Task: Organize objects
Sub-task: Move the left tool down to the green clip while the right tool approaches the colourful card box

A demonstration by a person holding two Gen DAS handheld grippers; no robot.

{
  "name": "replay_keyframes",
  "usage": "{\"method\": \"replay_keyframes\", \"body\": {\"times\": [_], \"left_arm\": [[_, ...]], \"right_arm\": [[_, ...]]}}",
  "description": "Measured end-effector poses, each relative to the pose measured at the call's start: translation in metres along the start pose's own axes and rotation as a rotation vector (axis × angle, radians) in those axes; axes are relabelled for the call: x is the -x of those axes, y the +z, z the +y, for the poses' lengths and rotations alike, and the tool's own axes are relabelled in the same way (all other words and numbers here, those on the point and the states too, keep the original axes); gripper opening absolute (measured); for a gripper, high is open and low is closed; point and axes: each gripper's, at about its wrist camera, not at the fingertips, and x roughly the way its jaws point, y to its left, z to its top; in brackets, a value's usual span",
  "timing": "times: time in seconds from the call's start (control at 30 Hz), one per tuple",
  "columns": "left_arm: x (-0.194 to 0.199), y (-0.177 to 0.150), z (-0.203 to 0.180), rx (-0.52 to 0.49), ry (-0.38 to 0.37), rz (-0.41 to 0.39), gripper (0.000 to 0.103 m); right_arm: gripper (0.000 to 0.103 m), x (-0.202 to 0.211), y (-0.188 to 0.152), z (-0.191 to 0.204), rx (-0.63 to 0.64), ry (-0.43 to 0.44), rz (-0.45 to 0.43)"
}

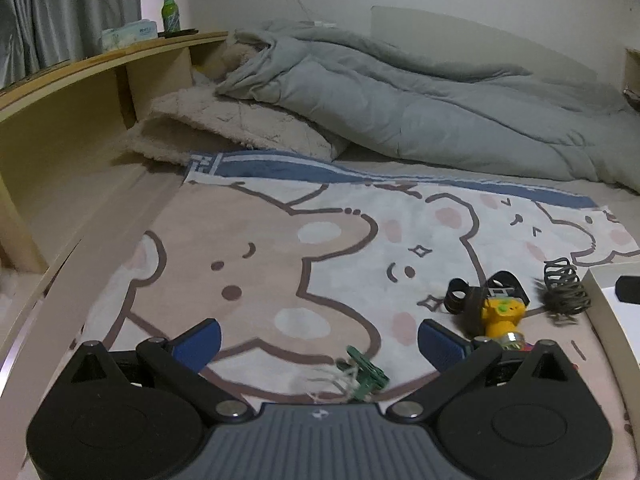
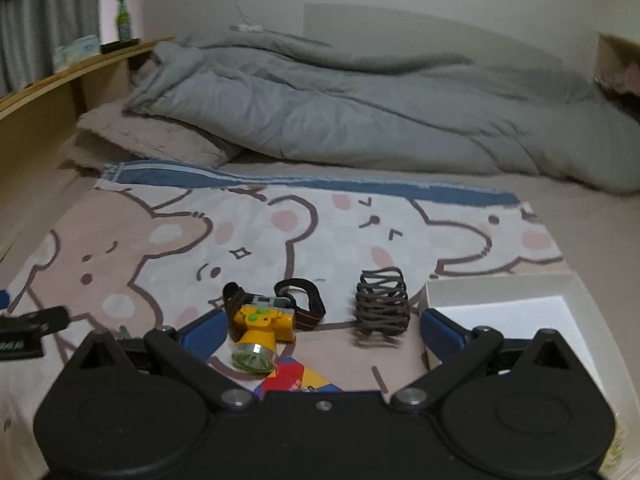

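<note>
Both tongs hover low over a cartoon-bear blanket spread on a bed; fabric flat, printed with brown and white bears, blue band along its far edge.

Left tongs: released, blue pads wide apart, nothing between them. At 6 o'clock, just in front of the tongs body, lies a small green part with pale strings; blurred, identity unclear.

Right tongs: released, pads spread, gripping nothing. Between the pads, towards 9 o'clock, lies a yellow headlamp: hard plastic body, green buttons, round clear lens facing the camera, dark elastic strap looped behind it. Towards 3 o'clock from the lamp, apart from it, stands a dark wire coil, cylindrical and open-meshed, slightly blurred. At 6 o'clock a colourful printed card is partly hidden by the tongs body.

At 3 o'clock in the right view, a white shallow box, open, its near corner cut off behind the right pad. In the left view a black item sits in it, cropped by the frame edge.

Surroundings at 12 o'clock: rumpled grey quilted duvet, fuzzy beige pillow. At 10 o'clock, a wooden headboard shelf carrying a green bottle and a tissue pack.
</note>
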Motion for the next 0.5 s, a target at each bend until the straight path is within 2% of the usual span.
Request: {"method": "replay_keyframes", "body": {"times": [0.1, 0.2, 0.33, 0.43, 0.5], "left_arm": [[-0.011, 0.0, 0.008, 0.002, -0.012, 0.016, 0.1], [-0.023, 0.0, 0.011, 0.022, -0.024, 0.054, 0.087], [-0.037, -0.006, 0.008, 0.044, -0.045, 0.126, 0.078], [-0.047, -0.008, 0.006, 0.06, -0.058, 0.172, 0.07], [-0.052, -0.009, 0.004, 0.068, -0.076, 0.197, 0.067]], "right_arm": [[0.103, -0.021, -0.002, -0.001, -0.05, -0.015, 0.045], [0.103, -0.04, -0.011, -0.003, -0.07, -0.004, 0.077], [0.103, -0.065, -0.021, -0.002, -0.109, 0.021, 0.136], [0.103, -0.086, -0.026, -0.003, -0.174, 0.055, 0.218], [0.103, -0.099, -0.031, -0.002, -0.209, 0.035, 0.272]]}}
